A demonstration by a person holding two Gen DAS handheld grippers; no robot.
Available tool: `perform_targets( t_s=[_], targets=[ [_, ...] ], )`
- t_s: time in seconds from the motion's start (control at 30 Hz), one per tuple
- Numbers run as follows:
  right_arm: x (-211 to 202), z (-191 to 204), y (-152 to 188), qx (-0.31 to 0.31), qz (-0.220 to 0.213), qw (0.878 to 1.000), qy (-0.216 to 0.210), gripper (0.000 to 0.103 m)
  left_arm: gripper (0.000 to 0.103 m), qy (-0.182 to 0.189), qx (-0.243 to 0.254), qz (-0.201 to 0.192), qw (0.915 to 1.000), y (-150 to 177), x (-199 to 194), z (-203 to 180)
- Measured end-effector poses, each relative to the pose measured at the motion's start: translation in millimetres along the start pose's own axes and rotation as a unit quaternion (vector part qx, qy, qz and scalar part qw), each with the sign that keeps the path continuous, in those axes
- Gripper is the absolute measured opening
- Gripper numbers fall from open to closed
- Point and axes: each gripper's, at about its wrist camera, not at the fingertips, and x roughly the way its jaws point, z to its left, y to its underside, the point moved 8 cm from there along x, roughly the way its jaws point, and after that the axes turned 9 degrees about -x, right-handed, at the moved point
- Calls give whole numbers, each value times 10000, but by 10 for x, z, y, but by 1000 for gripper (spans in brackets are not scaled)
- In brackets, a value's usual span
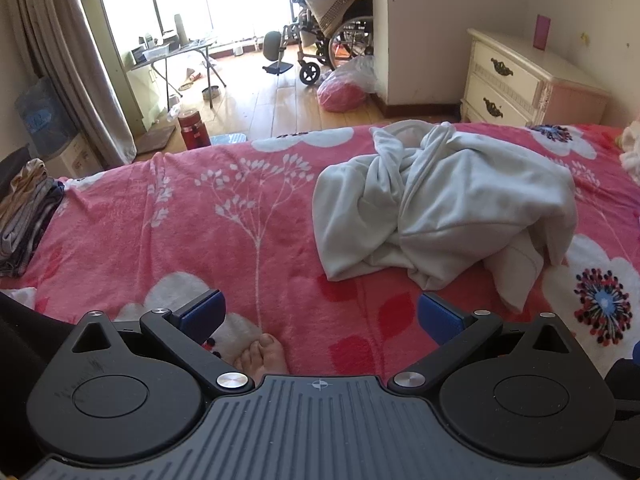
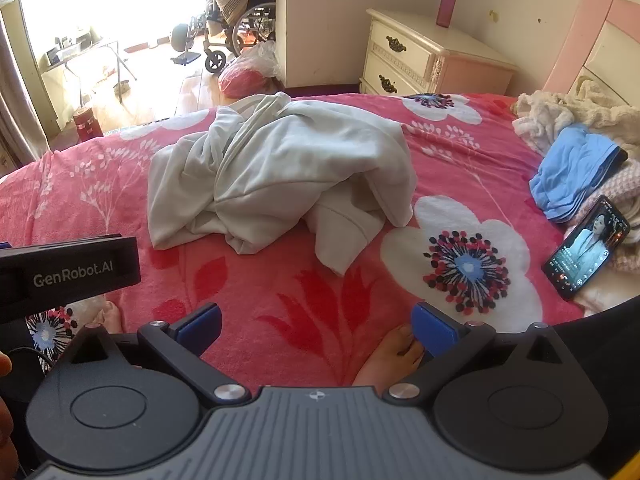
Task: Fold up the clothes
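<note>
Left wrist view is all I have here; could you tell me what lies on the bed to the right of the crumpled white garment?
Observer: A phone lies there, screen lit, right of the white garment.
Operator: Thank you. Are there any other clothes beyond it?
Observer: Yes, a blue garment lies bunched just behind the phone.
Operator: And is the right gripper holding anything?
Observer: No, the right gripper is open and empty, short of the garment.

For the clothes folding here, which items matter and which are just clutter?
Belongs to the job:
- crumpled white garment
- left claw, open
- right claw, open
- folded stack
- blue garment

Lying about:
- phone
- nightstand
- wheelchair
- red flask
</note>
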Motion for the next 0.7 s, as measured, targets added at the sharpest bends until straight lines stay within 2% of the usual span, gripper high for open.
perform_targets(
  t_s=[0.7],
  targets=[
    [-10, 0, 0, -22, -37, 10000, 43, 103, 103, -15, -36, 85, 10000, 43, 16, 24]
  ],
)
